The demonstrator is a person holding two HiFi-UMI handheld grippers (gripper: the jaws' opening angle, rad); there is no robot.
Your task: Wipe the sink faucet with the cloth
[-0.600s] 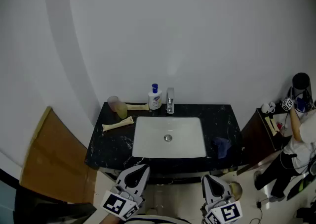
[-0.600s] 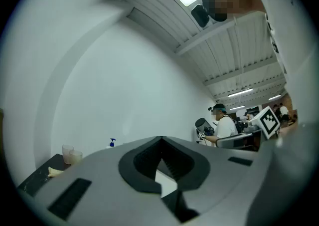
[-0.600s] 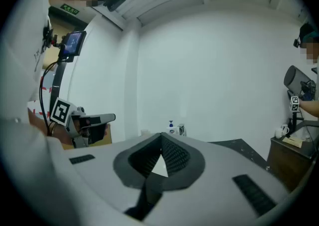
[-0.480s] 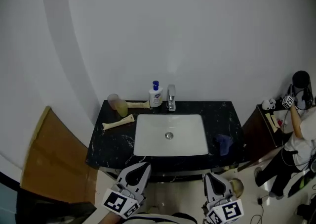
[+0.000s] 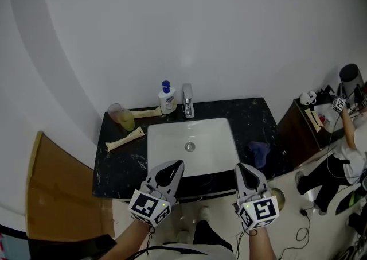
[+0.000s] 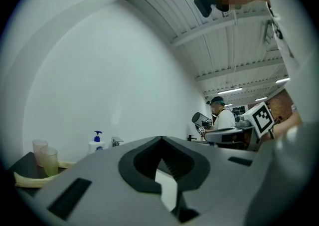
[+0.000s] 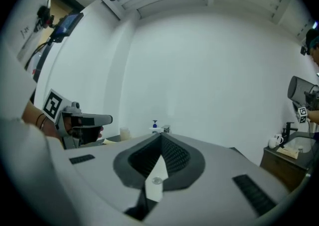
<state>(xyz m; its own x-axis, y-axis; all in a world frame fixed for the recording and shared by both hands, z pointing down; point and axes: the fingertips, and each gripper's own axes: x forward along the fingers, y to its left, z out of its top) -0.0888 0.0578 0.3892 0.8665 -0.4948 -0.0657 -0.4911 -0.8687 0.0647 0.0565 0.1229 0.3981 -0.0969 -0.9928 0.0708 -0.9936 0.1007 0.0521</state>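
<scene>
Black marble counter point(image 5: 123, 164) against a plain white wall. The faucet point(image 5: 187, 101) stands at centre frame behind the white sink point(image 5: 163, 150). The blue cloth point(image 5: 258, 153) lies right of the basin. Left gripper point(image 5: 174, 165) and right gripper point(image 5: 241, 168) hover at the counter's front edge, jaws closed and empty.

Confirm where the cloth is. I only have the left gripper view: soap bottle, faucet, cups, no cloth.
Observer: The blue cloth lies on the dark counter, to the right of the white sink.
Operator: Is the right gripper on it?
Observer: No. Its jaws are together with nothing between them.
Operator: Where's my left gripper?
Observer: In the head view its tip shows over the sink's front left part, across the sink from the cloth.
</scene>
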